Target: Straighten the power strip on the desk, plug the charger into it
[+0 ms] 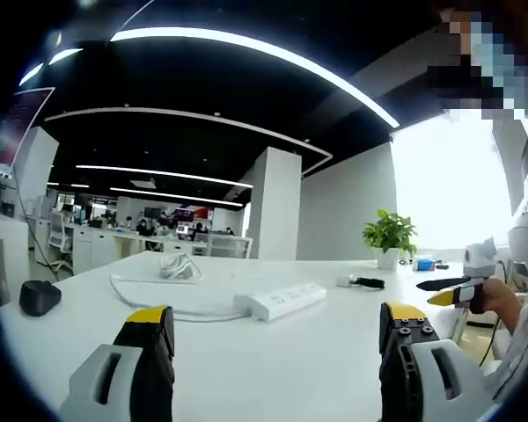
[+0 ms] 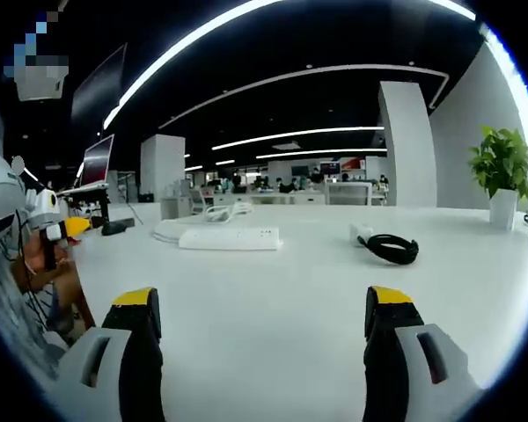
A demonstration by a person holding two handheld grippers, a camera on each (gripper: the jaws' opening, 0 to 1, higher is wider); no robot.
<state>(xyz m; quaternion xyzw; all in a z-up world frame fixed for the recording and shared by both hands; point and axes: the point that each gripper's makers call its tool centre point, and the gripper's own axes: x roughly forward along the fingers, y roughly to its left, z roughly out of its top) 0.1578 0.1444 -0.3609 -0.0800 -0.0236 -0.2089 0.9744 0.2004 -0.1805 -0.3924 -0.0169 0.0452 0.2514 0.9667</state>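
Observation:
A white power strip (image 1: 282, 301) lies askew on the white desk (image 1: 273, 369), its white cord (image 1: 150, 303) looping off to the left. Beyond it sits a small white charger (image 1: 345, 281) with a coiled black cable (image 1: 368, 282). My left gripper (image 1: 277, 318) is open just above the desk, short of the strip, with nothing between its jaws. In the right gripper view the power strip (image 2: 230, 237) lies ahead to the left and the charger (image 2: 361, 233) with its black cable (image 2: 392, 249) ahead to the right. My right gripper (image 2: 262, 303) is open and holds nothing.
A potted plant (image 1: 389, 237) (image 2: 502, 167) stands at the desk's far side. A black mouse (image 1: 38, 297) rests near one edge, and a white bundle (image 1: 178, 268) lies behind the cord. A hand holds the right gripper (image 1: 462, 286) at the desk's edge. Office desks and people fill the background.

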